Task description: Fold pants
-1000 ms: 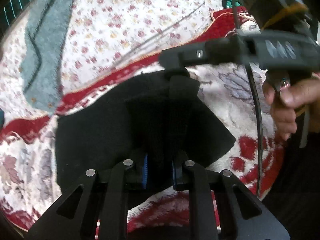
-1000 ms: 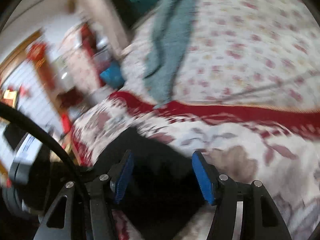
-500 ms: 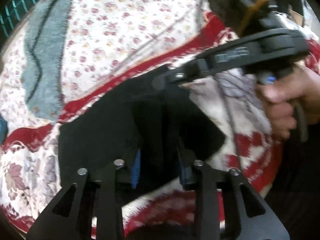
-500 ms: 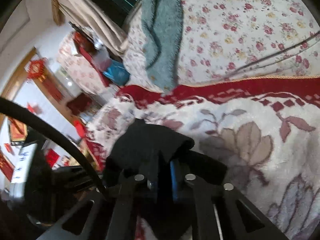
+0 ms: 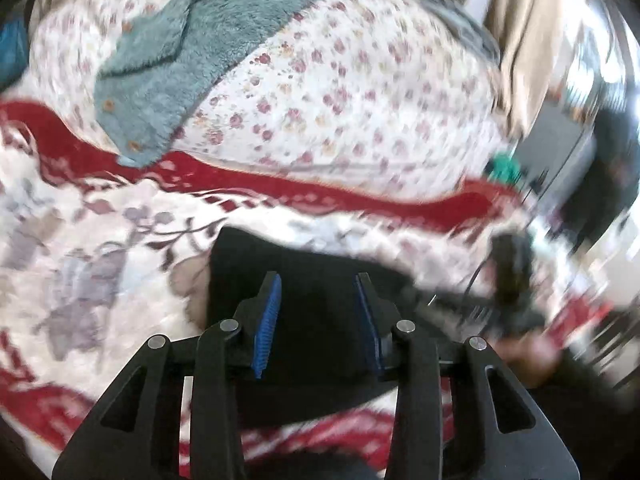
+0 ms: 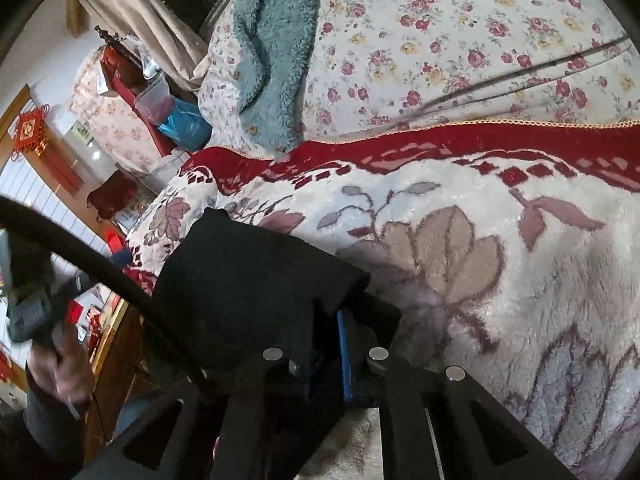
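1. Bedroom, daylight: a plush cream blanket (image 6: 500, 300) with red borders and leaf motifs covers the bed, a rose-print sheet (image 6: 460, 32) lies beyond it, and a teal fleece garment (image 6: 276, 52) is draped across that sheet.
2. Black pants (image 6: 248, 288) sit near the blanket's front edge, already gathered into a compact, squarish bundle (several layers thick, by the look of it).
3. Right gripper (image 6: 326, 354) is clenched on a corner of the bundle, dark cloth pinched between its blue pads.
4. Left gripper (image 5: 318, 320) has just been opening; its jaws stand apart over the black cloth, the pads pressing on nothing, so it reads as released.
5. Progress, as a judgement: most folds appear done; what remains is likely one last fold or a tidy-up, then letting go.
6. Writing: none legible on pants, blanket or grippers; a red knot ornament (image 6: 30, 130) hangs on the far wall, too small to read.
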A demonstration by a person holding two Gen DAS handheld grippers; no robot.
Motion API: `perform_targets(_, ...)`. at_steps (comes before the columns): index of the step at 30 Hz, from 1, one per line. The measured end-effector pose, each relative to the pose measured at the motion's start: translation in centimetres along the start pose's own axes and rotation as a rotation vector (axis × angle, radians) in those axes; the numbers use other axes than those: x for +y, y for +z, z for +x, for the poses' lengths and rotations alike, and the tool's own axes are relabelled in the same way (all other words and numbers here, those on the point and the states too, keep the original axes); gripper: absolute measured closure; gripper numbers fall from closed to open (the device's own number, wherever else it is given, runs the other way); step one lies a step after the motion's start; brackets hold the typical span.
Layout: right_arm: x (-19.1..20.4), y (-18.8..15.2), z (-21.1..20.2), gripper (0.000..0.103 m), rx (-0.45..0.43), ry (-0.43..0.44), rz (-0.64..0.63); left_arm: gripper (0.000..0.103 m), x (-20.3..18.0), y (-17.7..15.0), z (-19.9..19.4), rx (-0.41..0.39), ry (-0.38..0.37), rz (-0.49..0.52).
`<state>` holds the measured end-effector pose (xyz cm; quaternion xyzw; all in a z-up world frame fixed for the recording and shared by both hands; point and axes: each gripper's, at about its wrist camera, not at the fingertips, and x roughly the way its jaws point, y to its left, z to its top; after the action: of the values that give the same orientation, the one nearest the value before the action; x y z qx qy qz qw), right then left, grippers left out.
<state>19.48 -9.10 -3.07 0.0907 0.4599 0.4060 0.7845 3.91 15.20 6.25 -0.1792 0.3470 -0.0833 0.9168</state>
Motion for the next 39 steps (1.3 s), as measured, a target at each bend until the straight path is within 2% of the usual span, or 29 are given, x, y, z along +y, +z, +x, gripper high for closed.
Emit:
perform_targets(1,0.0,0.0,0.0,0.095,0.0,-0.001,-0.002,0.068,0.2,0.5,0.7,0.003,-0.016,-0.014)
perform_targets(2,0.1,-0.1,0.0,0.095,0.0,-0.002,-0.006,0.068,0.3,0.5,1.4,0.016,-0.002,-0.01)
perform_targets(6,0.3,-0.2,0.1,0.095,-0.002,-0.014,-0.025,0.068,2.8,-2.0,7.3,0.196,0.093,-0.095)
perform_targets(8,0.9,-0.2,0.1,0.093,-0.006,-0.034,-0.053,0.069,3.8,-2.9,7.9,0.203,0.061,-0.151)
perform_targets(10,2.2,-0.3,-0.3,0.085,-0.026,-0.111,-0.12,0.069,4.3,-2.9,7.9,0.212,0.028,-0.186)
perform_targets(11,3.8,-0.3,-1.1,0.083,-0.067,-0.198,-0.215,0.069,4.2,-3.0,7.9,0.212,0.025,-0.179)
perform_targets(12,5.0,-0.5,-1.8,0.083,-0.108,-0.224,-0.283,0.069,4.0,-3.2,7.7,0.212,0.026,-0.174)
perform_targets(13,6.7,-0.8,-2.6,0.082,-0.151,-0.207,-0.373,0.069,3.8,-3.3,7.7,0.215,0.026,-0.168)
perform_targets(14,8.2,-1.3,-3.2,0.08,-0.169,-0.154,-0.449,0.069,3.7,-3.2,7.7,0.219,0.024,-0.164)
perform_targets(15,9.3,-1.7,-3.4,0.071,-0.168,-0.117,-0.501,0.069,3.7,-3.1,7.7,0.22,0.024,-0.166)
perform_targets(16,10.2,-2.1,-3.4,0.064,-0.156,-0.089,-0.544,0.069,3.9,-3.2,7.7,0.219,0.02,-0.174)
perform_targets(17,11.2,-2.7,-2.8,0.063,-0.112,-0.061,-0.596,0.069,4.0,-3.1,7.7,0.218,0.016,-0.182)
perform_targets(19,11.7,-3.4,-1.0,0.061,-0.028,-0.091,-0.655,0.069,4.2,-3.0,7.6,0.218,0.008,-0.191)
perform_targets(20,11.1,-3.7,1.4,0.06,0.098,-0.142,-0.656,0.069,4.3,-2.9,7.5,0.222,-0.004,-0.195)
perform_targets(21,10.3,-3.8,3.2,0.059,0.18,-0.168,-0.642,0.069,4.4,-2.7,7.3,0.223,-0.016,-0.201)
perform_targets(23,10.1,-3.6,3.4,0.059,0.145,-0.151,-0.662,0.068,4.7,-1.8,6.3,0.195,-0.044,-0.214)
perform_targets(27,9.5,-3.6,3.1,0.058,0.117,-0.125,-0.656,0.068,5.4,0.5,3.7,0.062,-0.115,-0.247)
perform_targets(28,9.6,-3.7,2.9,0.057,0.114,-0.127,-0.664,0.068,5.6,1.2,4.1,0.067,-0.13,-0.261)
perform_targets(31,9.7,-3.4,2.2,0.057,0.086,-0.086,-0.649,0.068,6.0,1.9,7.5,0.171,-0.185,-0.303)
perform_targets(33,9.8,-2.9,0.7,0.057,0.016,-0.035,-0.617,0.069,6.5,1.4,9.8,0.231,-0.137,-0.338)
perform_targets(35,9.3,-1.8,-0.4,0.057,-0.078,-0.017,-0.566,0.069,7.0,1.2,10.8,0.222,-0.133,-0.367)
perform_targets(36,9.1,-1.5,-0.4,0.057,-0.095,-0.028,-0.556,0.069,7.1,1.1,10.8,0.211,-0.139,-0.377)
perform_targets(38,8.0,-0.4,0.8,0.057,-0.088,-0.102,-0.536,0.069,7.5,1.1,10.9,0.203,-0.154,-0.408)
perform_targets(39,7.5,-0.2,1.5,0.057,-0.066,-0.113,-0.53,0.069,7.7,1.1,10.9,0.203,-0.161,-0.419)
